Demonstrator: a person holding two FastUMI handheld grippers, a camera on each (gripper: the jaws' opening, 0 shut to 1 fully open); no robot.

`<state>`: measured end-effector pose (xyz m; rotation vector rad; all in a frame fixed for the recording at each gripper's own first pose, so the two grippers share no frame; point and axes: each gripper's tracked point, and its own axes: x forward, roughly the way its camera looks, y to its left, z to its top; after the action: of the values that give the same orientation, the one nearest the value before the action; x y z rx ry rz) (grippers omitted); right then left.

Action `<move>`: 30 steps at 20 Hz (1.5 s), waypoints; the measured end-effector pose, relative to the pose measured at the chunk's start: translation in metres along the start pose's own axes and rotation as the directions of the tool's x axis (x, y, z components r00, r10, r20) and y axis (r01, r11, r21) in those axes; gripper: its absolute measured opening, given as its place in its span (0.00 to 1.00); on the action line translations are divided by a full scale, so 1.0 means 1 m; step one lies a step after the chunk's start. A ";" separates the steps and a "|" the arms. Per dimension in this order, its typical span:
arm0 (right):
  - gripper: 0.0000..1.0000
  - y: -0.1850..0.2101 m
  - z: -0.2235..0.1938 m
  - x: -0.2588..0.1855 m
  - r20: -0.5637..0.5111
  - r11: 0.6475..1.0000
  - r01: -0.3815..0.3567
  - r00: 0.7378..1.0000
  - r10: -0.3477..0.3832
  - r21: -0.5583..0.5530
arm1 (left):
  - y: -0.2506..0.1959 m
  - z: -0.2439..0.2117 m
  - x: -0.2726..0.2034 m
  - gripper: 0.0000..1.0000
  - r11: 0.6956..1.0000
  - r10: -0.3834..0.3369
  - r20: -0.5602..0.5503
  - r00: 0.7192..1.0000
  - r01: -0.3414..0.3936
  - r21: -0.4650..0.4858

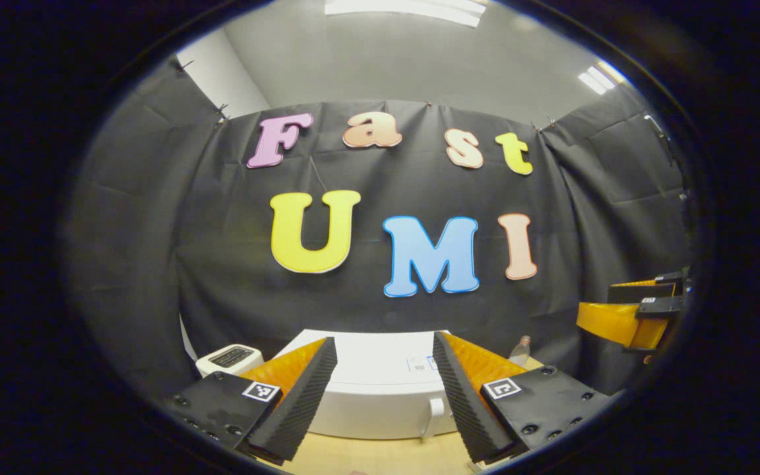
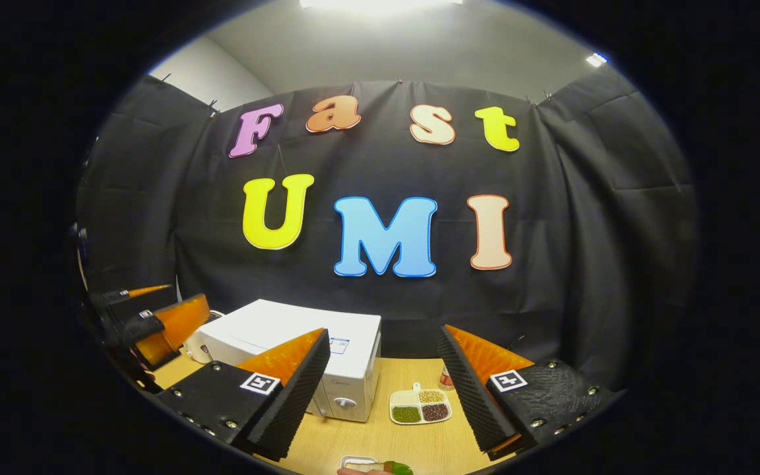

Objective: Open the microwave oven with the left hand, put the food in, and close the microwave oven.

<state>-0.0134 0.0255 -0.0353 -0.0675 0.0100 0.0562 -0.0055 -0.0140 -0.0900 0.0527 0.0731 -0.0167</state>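
- Left gripper view: the left gripper hangs above and in front of the white microwave oven, its jaws spread wide with nothing between them. The door looks closed, so the opening step appears not yet begun.
- The microwave's door handle shows low on the front, just beside the inner edge of one finger; the gripper seems lined up over the oven to come down on that handle.
- A white toaster stands to one side of the oven, and a small clear bottle sits behind it on the other.
- In the right gripper view the right gripper is also held high, jaws wide apart and empty, likely waiting its turn.
- There the microwave sits on the wooden surface, with a divided tray of beans and grains just beside it.
- The food, a small dish with something green, lies at the near edge of the surface, well apart from the oven; a fingertip appears to touch it.
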 end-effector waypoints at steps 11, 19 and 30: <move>1.00 -0.027 -0.054 -0.009 -0.128 0.998 0.057 0.990 -0.057 -0.005 | -0.054 -0.177 0.051 0.96 0.995 -0.097 -0.254 0.962 0.095 -0.020; 1.00 -0.061 -0.074 -0.024 -0.183 0.990 0.137 0.973 -0.141 -0.035 | -0.085 -0.249 0.101 0.94 0.993 -0.114 -0.347 0.931 0.120 -0.004; 1.00 -0.059 -0.076 -0.012 -0.200 0.990 0.137 0.970 -0.138 -0.017 | -0.097 -0.266 0.111 0.17 0.987 -0.157 -0.407 0.900 0.155 -0.039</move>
<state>-0.0228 -0.0389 -0.1073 -0.0761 0.2068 -0.0898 0.0844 -0.0982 -0.3686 0.0443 0.4991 -0.1671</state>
